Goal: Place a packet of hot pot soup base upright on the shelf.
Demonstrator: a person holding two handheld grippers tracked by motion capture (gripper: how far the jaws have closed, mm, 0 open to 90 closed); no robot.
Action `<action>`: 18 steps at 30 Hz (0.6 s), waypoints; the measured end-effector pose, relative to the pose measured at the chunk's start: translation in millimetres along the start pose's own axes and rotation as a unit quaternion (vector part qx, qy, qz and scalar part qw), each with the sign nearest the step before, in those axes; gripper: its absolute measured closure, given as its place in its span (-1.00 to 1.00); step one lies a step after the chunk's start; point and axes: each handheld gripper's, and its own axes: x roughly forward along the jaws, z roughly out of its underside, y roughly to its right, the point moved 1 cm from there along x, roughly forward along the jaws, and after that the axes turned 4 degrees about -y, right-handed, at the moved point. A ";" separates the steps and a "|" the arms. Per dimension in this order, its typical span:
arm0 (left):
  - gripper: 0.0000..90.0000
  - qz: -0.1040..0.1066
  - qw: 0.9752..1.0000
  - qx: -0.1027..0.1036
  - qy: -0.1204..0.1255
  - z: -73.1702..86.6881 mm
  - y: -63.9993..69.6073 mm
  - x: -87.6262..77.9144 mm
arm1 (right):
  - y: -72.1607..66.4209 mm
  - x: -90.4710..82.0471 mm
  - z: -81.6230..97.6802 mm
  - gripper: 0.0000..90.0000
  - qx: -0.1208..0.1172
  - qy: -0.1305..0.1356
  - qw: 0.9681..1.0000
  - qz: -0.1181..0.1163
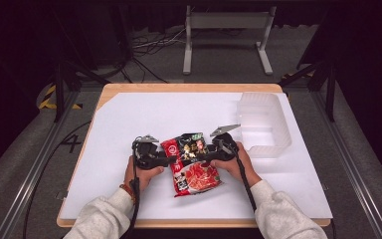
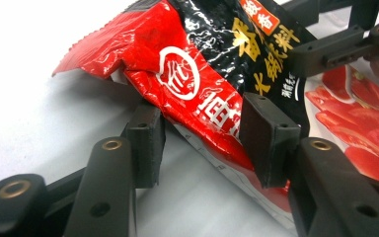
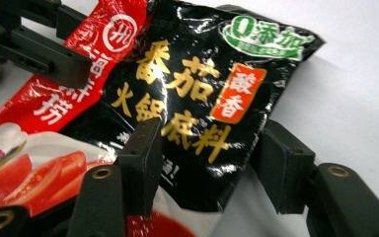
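Observation:
A red and black sauce packet [image 1: 191, 164] with tomato pictures lies on the white table [image 1: 129, 119], between my two grippers. My left gripper [image 1: 170, 161] comes at it from the left and my right gripper [image 1: 202, 156] from the right. In the left gripper view the left gripper [image 2: 205, 143] is open, its jaws wide apart on either side of the packet's [image 2: 187, 84] red edge, which is raised a little off the table. In the right gripper view the right gripper [image 3: 209, 163] is open too, and the packet's black part [image 3: 197, 94] lies between its jaws.
A clear plastic bin [image 1: 263, 124] stands at the back right of the table. A metal stand [image 1: 226, 37] and cables [image 1: 149, 47] are on the floor beyond the table's far edge. The person's hands and grey sleeves come in from the bottom.

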 end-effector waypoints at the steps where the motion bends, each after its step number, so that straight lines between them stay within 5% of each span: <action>1: 0.25 0.002 1.000 -0.003 0.002 -0.2 -0.2 0.2 | 0.4 0.1 0.0 0.04 0.004 0.001 1.000 -0.002; 4: 0.28 -0.001 1.000 -0.002 0.006 -0.3 0.0 -0.1 | 2.7 -0.9 1.2 0.19 0.014 0.007 1.000 -0.003; 5: 0.29 -0.002 1.000 0.000 0.007 -0.6 1.1 -0.8 | 5.9 -2.4 4.4 0.36 0.036 0.026 0.999 -0.008; 10: 0.37 -0.001 1.000 0.009 0.026 -1.8 3.8 -5.9 | 5.3 -7.7 4.3 0.51 0.034 0.037 0.999 -0.003; 18: 0.54 0.018 0.997 0.024 0.074 -4.9 13.1 -26.3 | -6.2 -34.4 2.1 0.76 0.025 0.090 0.996 0.013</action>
